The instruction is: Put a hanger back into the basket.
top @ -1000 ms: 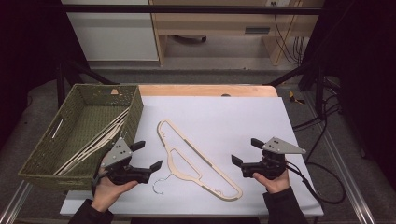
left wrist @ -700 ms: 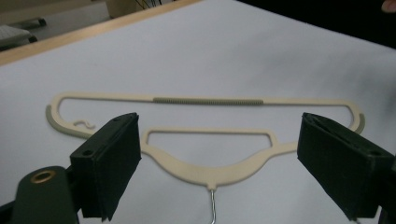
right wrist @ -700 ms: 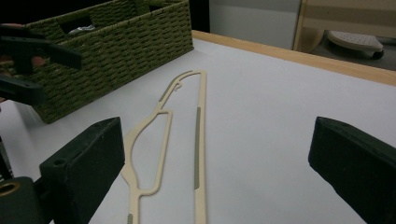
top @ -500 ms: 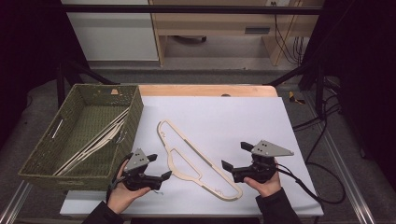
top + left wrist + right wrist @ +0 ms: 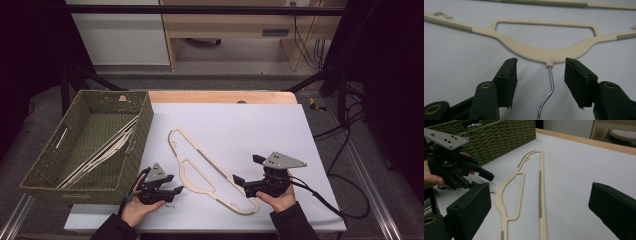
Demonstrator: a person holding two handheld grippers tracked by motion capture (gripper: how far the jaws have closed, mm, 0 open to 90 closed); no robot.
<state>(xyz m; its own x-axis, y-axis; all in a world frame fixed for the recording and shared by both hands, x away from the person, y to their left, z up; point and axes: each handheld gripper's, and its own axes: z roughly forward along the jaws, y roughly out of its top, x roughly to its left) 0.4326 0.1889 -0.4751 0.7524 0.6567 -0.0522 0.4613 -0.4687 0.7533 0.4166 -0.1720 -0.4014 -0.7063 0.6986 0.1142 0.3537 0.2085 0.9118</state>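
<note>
A cream plastic hanger (image 5: 181,167) lies flat on the white table, its thin metal hook (image 5: 551,82) pointing toward the near left. My left gripper (image 5: 175,184) is low at the hook end. In the left gripper view (image 5: 541,62) its jaws have just been closing and stand either side of the hook wire below the hanger's neck (image 5: 534,52), with gaps between pads and wire. My right gripper (image 5: 245,169) stands open by the hanger's near right end. In the right gripper view (image 5: 540,192) its wide jaws frame the hanger (image 5: 541,182), and the left gripper (image 5: 484,173) shows beyond.
A green woven basket (image 5: 145,115) stands at the table's left with several cream hangers (image 5: 105,147) lying in it, close to my left hand. A wooden strip (image 5: 225,96) edges the far side. Cables trail off the table's right.
My left gripper has dropped toward the table and slid right to the hanger's hook, with its jaws narrower. The right gripper has edged slightly left. The hanger has not moved.
</note>
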